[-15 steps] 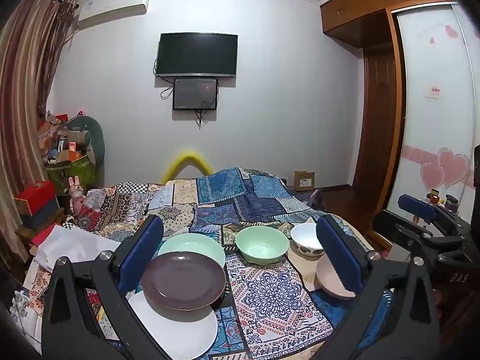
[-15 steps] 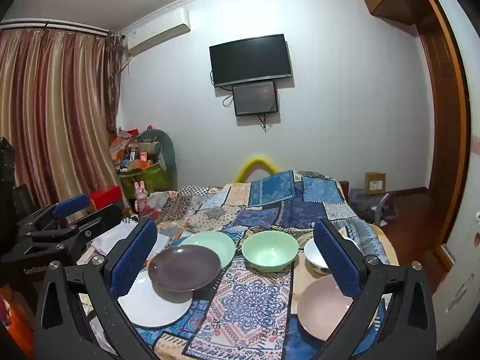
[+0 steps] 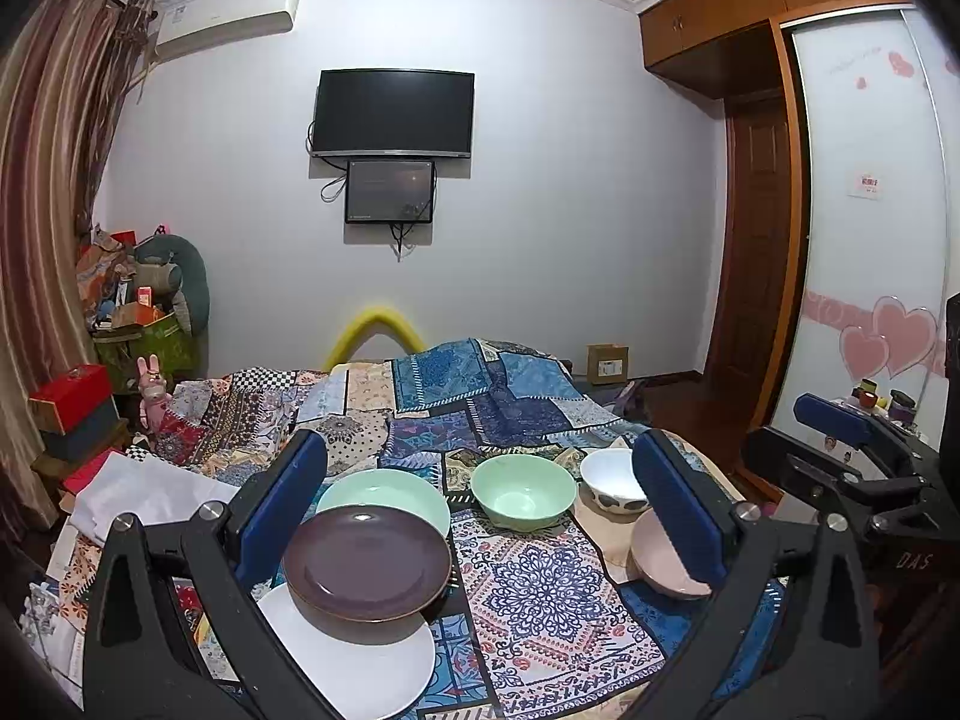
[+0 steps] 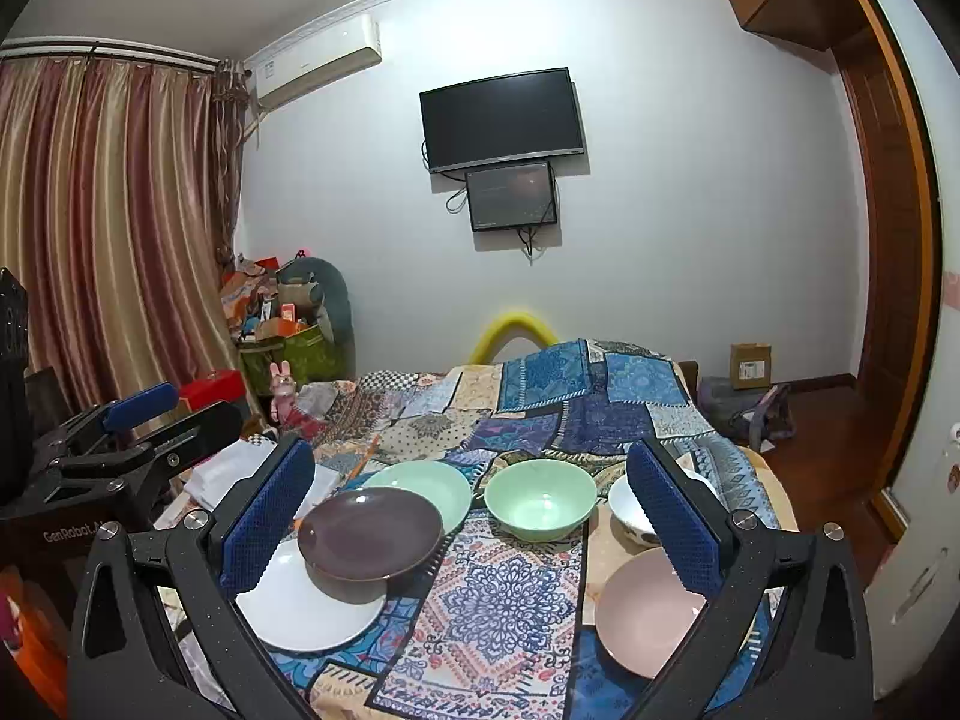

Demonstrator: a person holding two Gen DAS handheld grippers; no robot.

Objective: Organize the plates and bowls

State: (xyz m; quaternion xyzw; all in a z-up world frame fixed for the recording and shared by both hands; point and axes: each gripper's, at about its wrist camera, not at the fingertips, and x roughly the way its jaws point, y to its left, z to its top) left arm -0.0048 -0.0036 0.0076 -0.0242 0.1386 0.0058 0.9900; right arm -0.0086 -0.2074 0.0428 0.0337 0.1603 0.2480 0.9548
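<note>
Dishes lie on a patchwork cloth. A dark purple-brown plate rests on a white plate at the near left. Behind them sit a pale green plate, a green bowl and a white bowl. A pink bowl sits near right. My left gripper and right gripper hover side by side before the dishes, both open and holding nothing.
White folded cloth lies left of the plates. Boxes and clutter pile up at the far left by the curtain. A wardrobe and wooden door stand on the right. A cardboard box sits on the floor by the wall.
</note>
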